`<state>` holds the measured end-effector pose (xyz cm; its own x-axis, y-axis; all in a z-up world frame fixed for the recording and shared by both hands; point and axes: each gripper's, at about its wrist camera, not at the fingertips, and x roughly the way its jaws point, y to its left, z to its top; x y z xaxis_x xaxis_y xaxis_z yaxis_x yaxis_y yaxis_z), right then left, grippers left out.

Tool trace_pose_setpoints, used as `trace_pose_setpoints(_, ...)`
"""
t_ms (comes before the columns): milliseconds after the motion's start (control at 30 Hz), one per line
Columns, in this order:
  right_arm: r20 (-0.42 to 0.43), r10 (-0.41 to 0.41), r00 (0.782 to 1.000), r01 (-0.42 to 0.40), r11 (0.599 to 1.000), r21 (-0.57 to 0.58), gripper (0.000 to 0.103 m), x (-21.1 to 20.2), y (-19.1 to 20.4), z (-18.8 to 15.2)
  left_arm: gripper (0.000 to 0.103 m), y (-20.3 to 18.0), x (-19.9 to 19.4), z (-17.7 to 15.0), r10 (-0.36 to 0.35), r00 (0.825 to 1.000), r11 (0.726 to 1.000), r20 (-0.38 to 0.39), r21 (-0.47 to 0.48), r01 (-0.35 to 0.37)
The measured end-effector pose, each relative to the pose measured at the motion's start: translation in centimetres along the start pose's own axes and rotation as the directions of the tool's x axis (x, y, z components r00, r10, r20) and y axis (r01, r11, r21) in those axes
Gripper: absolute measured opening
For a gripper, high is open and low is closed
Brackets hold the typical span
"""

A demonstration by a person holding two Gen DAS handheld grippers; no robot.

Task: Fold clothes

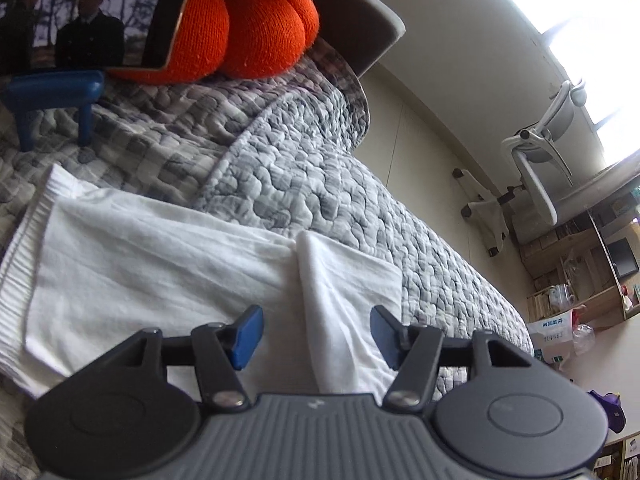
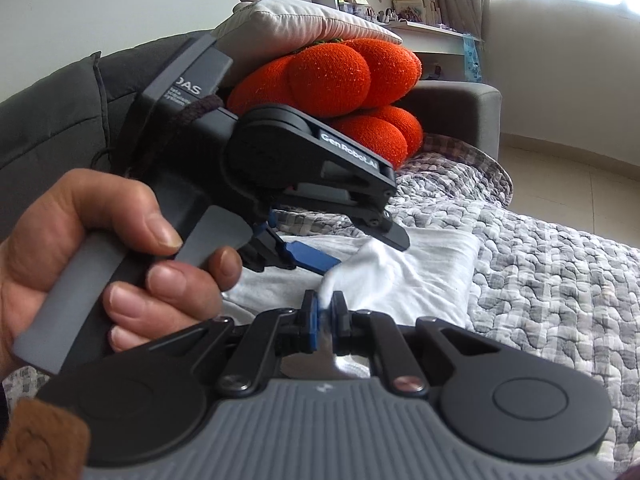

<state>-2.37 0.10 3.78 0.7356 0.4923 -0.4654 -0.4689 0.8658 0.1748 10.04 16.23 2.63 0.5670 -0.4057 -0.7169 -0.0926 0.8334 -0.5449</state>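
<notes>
Right wrist: right tool pinching white garment | left tool apparently agape

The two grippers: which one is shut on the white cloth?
The right gripper: its fingers are pressed together on a pinch of the white cloth. The left gripper is open, its blue fingers spread apart above the cloth.
</notes>
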Motion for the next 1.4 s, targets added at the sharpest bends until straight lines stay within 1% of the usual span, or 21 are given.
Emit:
trace_pose_setpoints(33, 0.001, 0.002, 1.000, -0.002, 1.000, 0.002, 0.009, -0.1, -0.1, 0.0, 0.058, -0.3, 0.3, 0.0, -0.001, 1.000, 1.000, -0.003, 0.006, 0.001)
trace_pose_setpoints(67, 0.001, 0.002, 1.000, -0.002, 1.000, 0.003, 0.010, -0.1, -0.1, 0.0, 0.055, -0.6, 0.5, 0.0, -0.003, 1.000, 1.000, -0.005, 0.017, 0.003)
trace_pose_setpoints(100, 0.000, -0.002, 1.000, 0.002, 1.000, 0.006, 0.010, -0.1, -0.1, 0.0, 0.046, -1.0, 0.6, 0.1, -0.002, 1.000, 0.999, -0.005, 0.032, 0.002)
trace_pose_setpoints(133, -0.001, -0.003, 1.000, 0.003, 1.000, 0.013, 0.010, -0.1, -0.2, 0.0, 0.043, -1.2, 0.7, 0.1, 0.004, 1.000, 0.999, -0.009, 0.047, -0.003)
trace_pose_setpoints(167, -0.003, -0.002, 1.000, 0.002, 1.000, 0.017, 0.010, -0.1, -0.3, 0.0, 0.042, -1.3, 0.8, 0.2, 0.007, 1.000, 0.998, -0.016, 0.059, -0.006)
trace_pose_setpoints(267, -0.006, 0.001, 1.000, -0.001, 1.000, -0.015, 0.010, -0.2, 0.0, -0.2, 0.034, -1.4, 1.1, 0.4, 0.020, 0.999, 0.995, -0.028, 0.096, -0.017)
trace_pose_setpoints(300, -0.007, -0.001, 1.000, 0.001, 1.000, -0.030, 0.010, -0.2, 0.2, -0.3, 0.028, -1.3, 1.1, 0.5, 0.025, 0.999, 0.994, -0.027, 0.109, -0.022)
trace_pose_setpoints(433, -0.015, -0.006, 1.000, 0.005, 0.999, -0.052, 0.010, 0.0, 0.5, -0.6, 0.014, -1.4, 1.4, 0.4, 0.037, 0.999, 0.989, -0.024, 0.147, -0.033)
trace_pose_setpoints(467, -0.015, -0.009, 1.000, 0.008, 0.998, -0.057, 0.010, 0.1, 0.5, -0.6, 0.008, -1.6, 1.5, 0.3, 0.040, 0.999, 0.987, -0.022, 0.157, -0.036)
trace_pose_setpoints(600, -0.013, -0.040, 0.999, 0.039, 0.996, -0.075, 0.010, 0.4, 0.6, -0.8, 0.006, -2.1, 1.3, 0.3, 0.049, 0.999, 0.982, -0.006, 0.182, -0.047)
trace_pose_setpoints(633, -0.014, -0.042, 0.999, 0.041, 0.996, -0.076, 0.013, 0.4, 0.5, -0.9, 0.006, -2.1, 1.3, 0.4, 0.051, 0.999, 0.982, -0.004, 0.184, -0.049)
trace_pose_setpoints(667, -0.015, -0.042, 0.999, 0.041, 0.996, -0.075, 0.014, 0.4, 0.5, -1.0, 0.006, -2.0, 1.2, 0.4, 0.050, 0.999, 0.982, -0.005, 0.183, -0.048)
trace_pose_setpoints(833, -0.026, -0.057, 0.998, 0.054, 0.995, -0.089, 0.015, 0.6, 0.7, -1.4, 0.006, -1.7, 1.1, 0.4, 0.048, 0.999, 0.983, -0.006, 0.177, -0.046)
trace_pose_setpoints(900, -0.025, -0.069, 0.997, 0.067, 0.993, -0.094, 0.020, 0.6, 0.8, -1.4, 0.006, -1.7, 1.0, 0.4, 0.044, 0.999, 0.984, -0.006, 0.174, -0.042)
trace_pose_setpoints(933, -0.022, -0.076, 0.997, 0.074, 0.993, -0.093, 0.029, 0.5, 0.9, -1.4, 0.006, -1.7, 1.0, 0.4, 0.045, 0.999, 0.984, -0.006, 0.175, -0.043)
trace_pose_setpoints(967, -0.017, -0.082, 0.996, 0.080, 0.992, -0.094, 0.036, 0.4, 0.9, -1.4, 0.006, -1.7, 1.0, 0.4, 0.046, 0.999, 0.983, -0.007, 0.177, -0.044)
trace_pose_setpoints(1033, -0.007, -0.087, 0.996, 0.086, 0.991, -0.105, 0.036, 0.3, 0.9, -1.4, 0.006, -1.7, 1.0, 0.5, 0.048, 0.999, 0.983, -0.008, 0.177, -0.046)
trace_pose_setpoints(1200, -0.025, -0.074, 0.997, 0.069, 0.986, -0.153, 0.036, 0.6, 1.5, -1.8, 0.006, -1.5, 0.9, 0.6, 0.041, 0.999, 0.985, -0.008, 0.167, -0.039)
trace_pose_setpoints(1333, -0.029, -0.083, 0.996, 0.076, 0.978, -0.193, 0.031, 0.8, 2.1, -2.0, 0.006, -1.3, 0.8, 0.6, 0.046, 0.999, 0.985, -0.011, 0.165, -0.044)
trace_pose_setpoints(1400, -0.019, -0.087, 0.996, 0.082, 0.975, -0.207, 0.031, 0.5, 2.4, -1.9, 0.006, -1.2, 0.8, 0.7, 0.044, 0.999, 0.985, -0.010, 0.165, -0.042)
